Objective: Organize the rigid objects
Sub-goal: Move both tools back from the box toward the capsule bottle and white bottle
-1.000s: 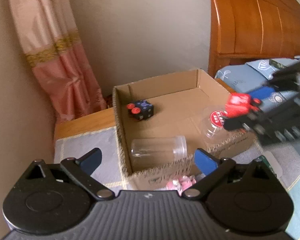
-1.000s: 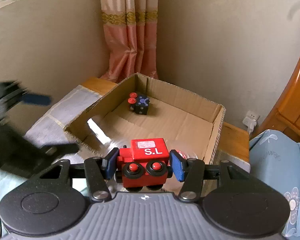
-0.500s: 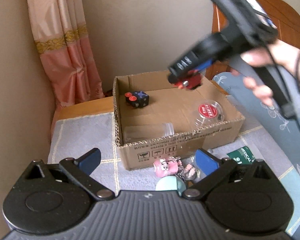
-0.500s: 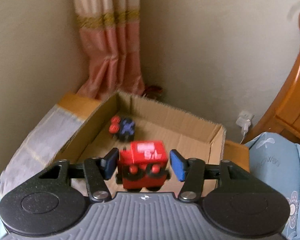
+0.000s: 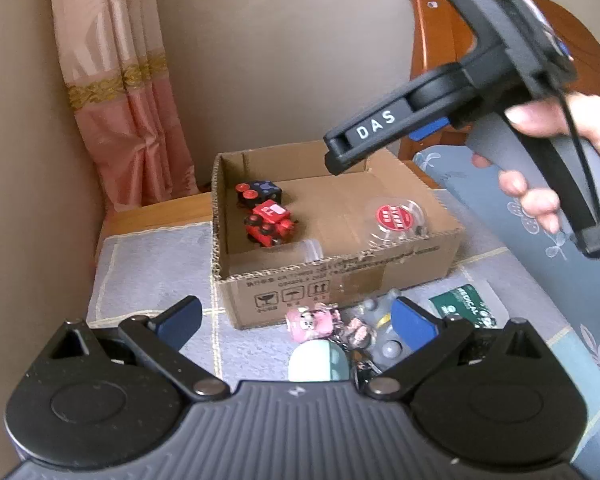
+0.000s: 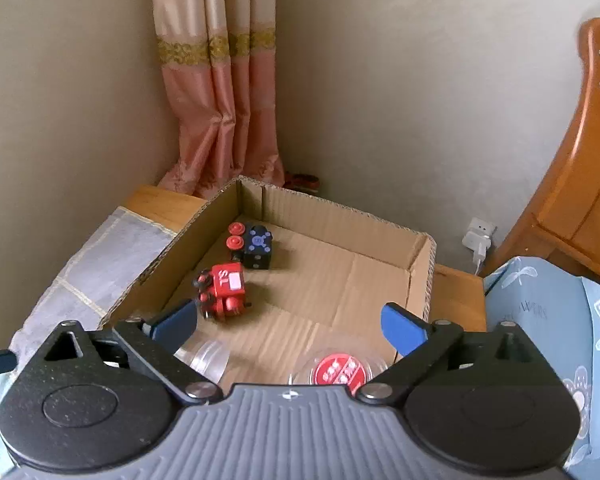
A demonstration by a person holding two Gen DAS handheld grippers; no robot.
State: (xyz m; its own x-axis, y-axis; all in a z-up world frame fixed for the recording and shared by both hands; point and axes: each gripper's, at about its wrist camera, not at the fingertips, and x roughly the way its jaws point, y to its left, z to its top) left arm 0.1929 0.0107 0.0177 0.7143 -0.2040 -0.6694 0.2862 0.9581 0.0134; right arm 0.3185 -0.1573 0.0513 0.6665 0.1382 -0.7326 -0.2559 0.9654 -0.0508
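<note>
Left claw (image 5: 296,322): pads spread wide, nothing between them, hanging over the near part of the table (image 5: 152,256), which is covered by a pale cloth.

Just beyond its pads, on the cloth in front of the cardboard box (image 5: 340,284): a pink toy figure (image 5: 310,320), a pale green rounded object (image 5: 318,364), a small grey piece, dark keychain-like bits, and a green packet (image 5: 462,306) toward the table's right edge. These lie outside the box, touching or nearly touching its near wall.

Right claw (image 6: 290,330): its jaws have just been opening and stand fully apart with nothing between them. It is held above the box interior by a hand (image 5: 548,168).

Inside the box, near side: a clear cylinder on its side at the near wall and a clear lidded tub with red label (image 6: 338,370). Further in, toward the far-left corner: the red toy train (image 6: 222,294), tipped on its side, just beside the black toy block (image 6: 256,246) with red knobs.

Judgement: the train is delivered; the unsorted cluster is the remaining work. The left claw is the nearer one. The pink figure sits dead ahead and slightly below it, long axis roughly crosswise to the claw's pointing line, so a short forward-down reach should bracket it. Risk: neighbouring keychain bits crowd the right pad.
</note>
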